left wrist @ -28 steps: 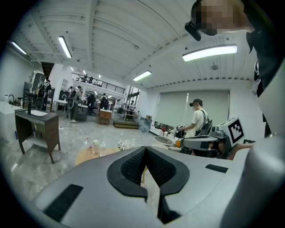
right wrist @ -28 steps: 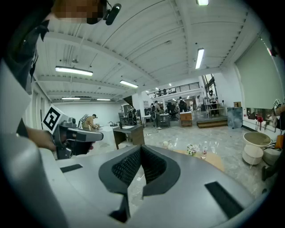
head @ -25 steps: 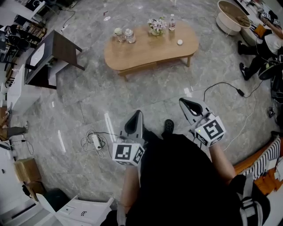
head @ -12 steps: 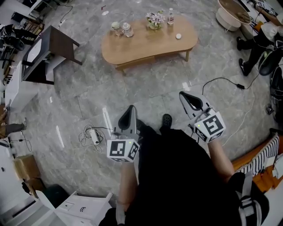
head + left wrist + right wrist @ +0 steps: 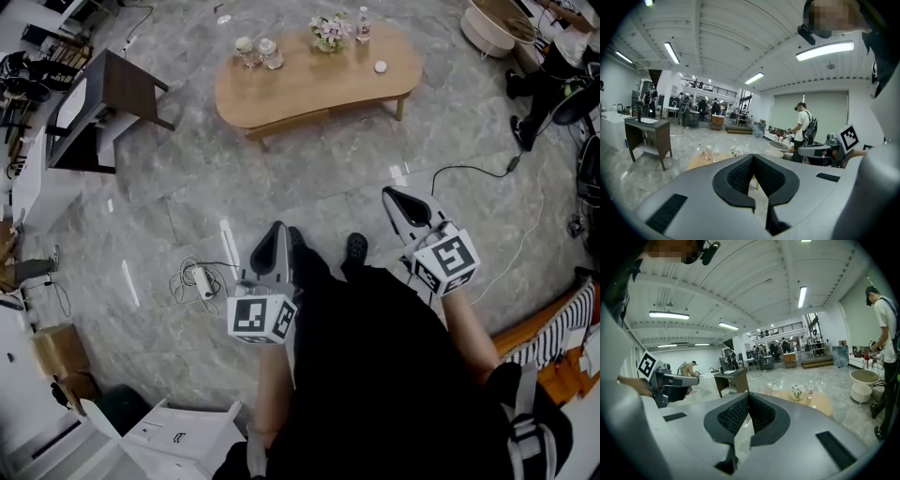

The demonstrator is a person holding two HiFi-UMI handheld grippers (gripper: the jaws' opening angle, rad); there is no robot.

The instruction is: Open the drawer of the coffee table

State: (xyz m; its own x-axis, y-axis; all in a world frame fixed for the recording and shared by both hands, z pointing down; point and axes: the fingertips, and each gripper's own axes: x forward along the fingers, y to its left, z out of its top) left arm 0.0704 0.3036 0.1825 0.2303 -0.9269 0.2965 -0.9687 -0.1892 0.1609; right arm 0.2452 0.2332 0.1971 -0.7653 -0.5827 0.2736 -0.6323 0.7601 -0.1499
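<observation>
A person stands on the grey floor, well apart from the coffee table, with the task seemingly not yet begun. The left gripper and right gripper are held out in front, jaws closed together on nothing, aimed toward the table. No drawer shows pulled out beneath the top; its front is too small to make out. Judging by this, the approach, grasp and pull all remain.
</observation>
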